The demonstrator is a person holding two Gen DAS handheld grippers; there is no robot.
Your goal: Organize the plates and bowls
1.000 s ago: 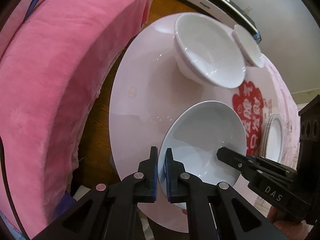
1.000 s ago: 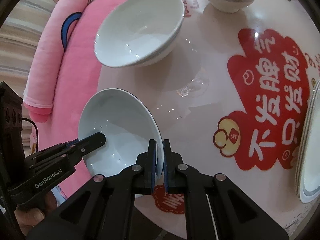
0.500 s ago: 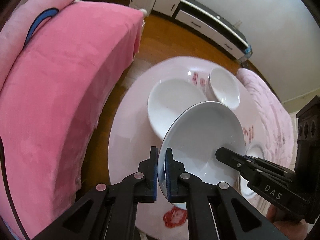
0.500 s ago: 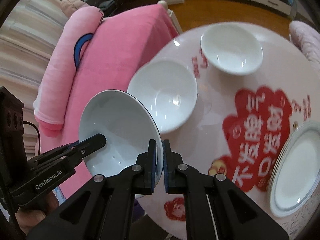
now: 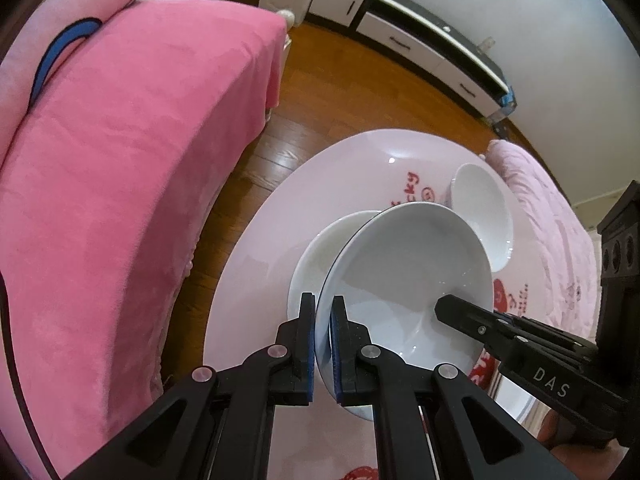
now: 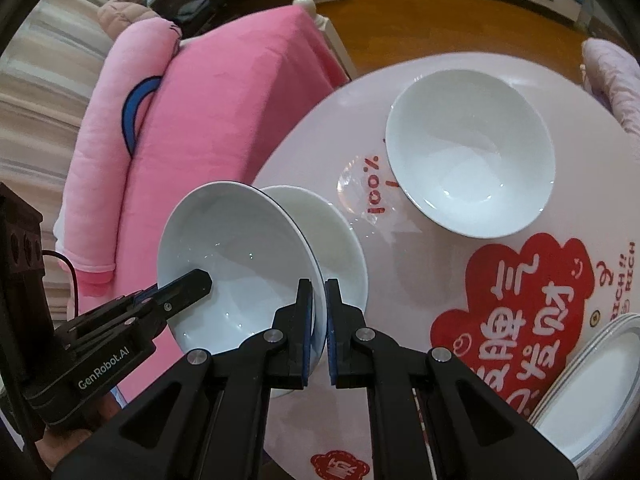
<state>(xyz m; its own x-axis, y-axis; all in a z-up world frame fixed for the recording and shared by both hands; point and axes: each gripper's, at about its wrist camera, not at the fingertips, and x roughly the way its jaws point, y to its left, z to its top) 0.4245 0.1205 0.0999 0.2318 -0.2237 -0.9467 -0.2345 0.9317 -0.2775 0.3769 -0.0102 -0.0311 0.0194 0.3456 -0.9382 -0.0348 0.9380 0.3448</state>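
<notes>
Item: white bowl (image 5: 404, 280), carried between my two grippers, tilted, in the air over a second bowl (image 6: 336, 236) on the round pink surface (image 5: 304, 200).
My left gripper (image 5: 323, 340): clenched on the bowl's near-left rim.
My right gripper (image 6: 319, 328): clenched on the opposite rim.
Third bowl (image 6: 472, 152): upright on the surface, apart from the others, beyond the red print (image 6: 516, 312).
Stack of plates (image 6: 592, 392): at the surface's right edge.
Pink bedding (image 5: 120, 160): beside the surface, left.
</notes>
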